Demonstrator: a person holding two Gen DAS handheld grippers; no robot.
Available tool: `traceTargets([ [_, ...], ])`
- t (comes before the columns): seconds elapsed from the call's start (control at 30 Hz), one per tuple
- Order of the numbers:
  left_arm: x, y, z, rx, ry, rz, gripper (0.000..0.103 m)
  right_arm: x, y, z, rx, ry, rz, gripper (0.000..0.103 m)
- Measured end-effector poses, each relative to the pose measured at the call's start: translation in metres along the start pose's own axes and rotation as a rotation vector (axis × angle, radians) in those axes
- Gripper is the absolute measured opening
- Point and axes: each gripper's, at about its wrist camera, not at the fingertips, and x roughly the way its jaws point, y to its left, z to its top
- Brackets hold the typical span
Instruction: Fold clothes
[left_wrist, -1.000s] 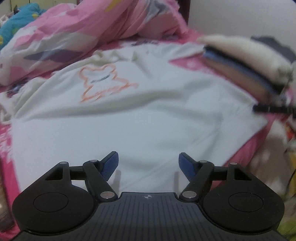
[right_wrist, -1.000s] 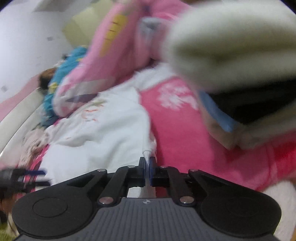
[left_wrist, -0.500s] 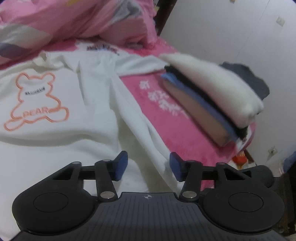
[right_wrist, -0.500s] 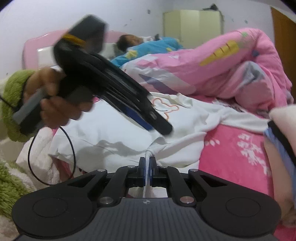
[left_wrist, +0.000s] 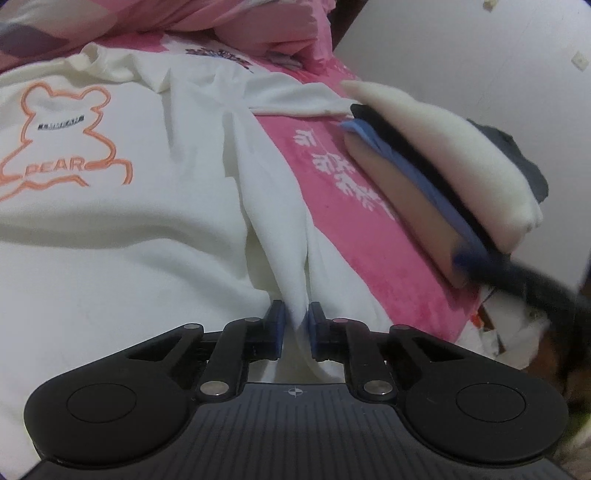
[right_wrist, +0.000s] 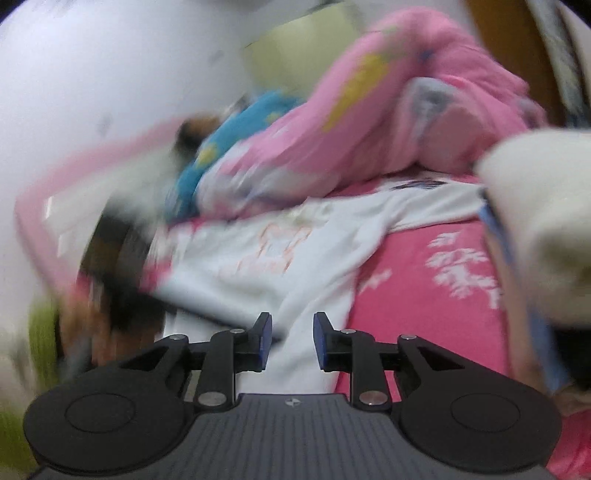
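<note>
Sweatshirt (left_wrist: 110, 236) print reads "BEAR"; left gripper (left_wrist: 295, 325) closing on sleeve; right gripper (right_wrist: 291, 341) opening, empty.

This is a bedroom in a home. A bed with a bright pink sheet (left_wrist: 373, 236) printed with white flowers fills most of the room in front of me. A rumpled pink quilt (right_wrist: 388, 122) with cartoon patches is heaped at the far end, and beside it, to the left, a blue blanket (right_wrist: 236, 136) covers a person lying near a pink headboard (right_wrist: 40, 221). A white sweatshirt (left_wrist: 122, 206) with an orange bear outline lies spread on the sheet, and a stack of folded clothes (left_wrist: 443, 173) sits at the right edge. Plain white walls (left_wrist: 461, 48) close the room in, with a pale cupboard (right_wrist: 291, 55) far off.
</note>
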Motion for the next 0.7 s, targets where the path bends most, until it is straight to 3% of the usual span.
traceTargets([
  [0.13,0.001,0.011,-0.003,-0.031,-0.01,-0.032,0.012,0.047,-0.03,0.044,0.21,-0.013,-0.024,0.033],
  [0.33,0.0,0.02,-0.007,-0.031,-0.028,-0.067,0.012,0.163,-0.096,0.096,0.506,0.106,-0.075,0.037],
  [0.43,0.0,0.025,-0.009,-0.044,-0.037,-0.087,0.012,0.206,-0.132,0.104,0.646,0.152,-0.143,0.037],
  [0.53,0.001,0.028,-0.01,-0.048,-0.042,-0.101,0.012,0.234,-0.154,0.108,0.705,0.146,-0.22,0.037],
  [0.7,0.0,0.034,-0.014,-0.06,-0.05,-0.122,0.012,0.269,-0.176,0.106,0.776,0.115,-0.221,0.031],
])
